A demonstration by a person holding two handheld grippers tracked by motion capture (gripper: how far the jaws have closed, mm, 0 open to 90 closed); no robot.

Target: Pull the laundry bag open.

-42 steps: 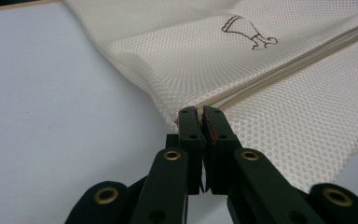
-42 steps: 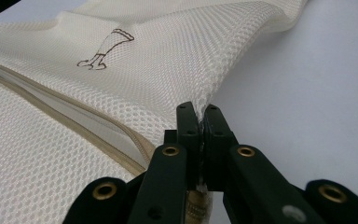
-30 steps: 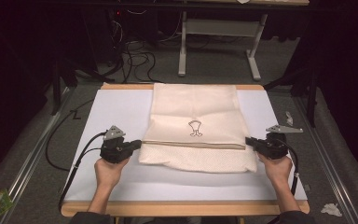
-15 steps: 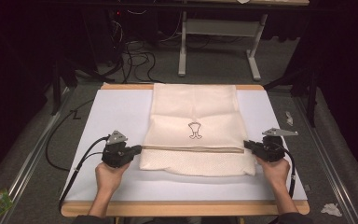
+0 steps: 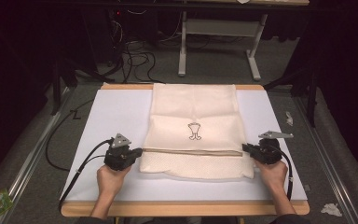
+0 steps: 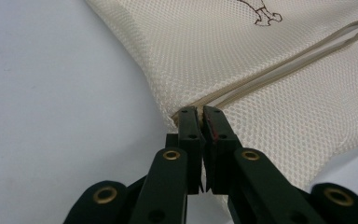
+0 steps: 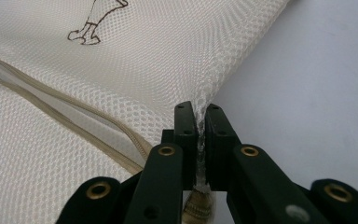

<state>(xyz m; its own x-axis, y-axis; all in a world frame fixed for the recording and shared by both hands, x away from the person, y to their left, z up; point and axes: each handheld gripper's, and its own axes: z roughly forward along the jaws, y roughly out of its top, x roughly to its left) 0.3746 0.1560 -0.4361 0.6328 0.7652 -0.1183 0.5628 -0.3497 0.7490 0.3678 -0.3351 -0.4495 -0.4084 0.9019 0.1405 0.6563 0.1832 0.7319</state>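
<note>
The mesh bag (image 5: 196, 135) lies flat mid-desk (image 5: 112, 112). The left gripper (image 6: 199, 113) and right gripper (image 7: 198, 112) each have jaws clamped on 1 side edge (near the zipper), likely to fold it evenly.

Lab-like workroom: white-topped table (image 5: 116, 112) on grey carpet; behind table, cables (image 5: 135, 56), metal desk frame (image 5: 219, 46), dark curtains.
</note>
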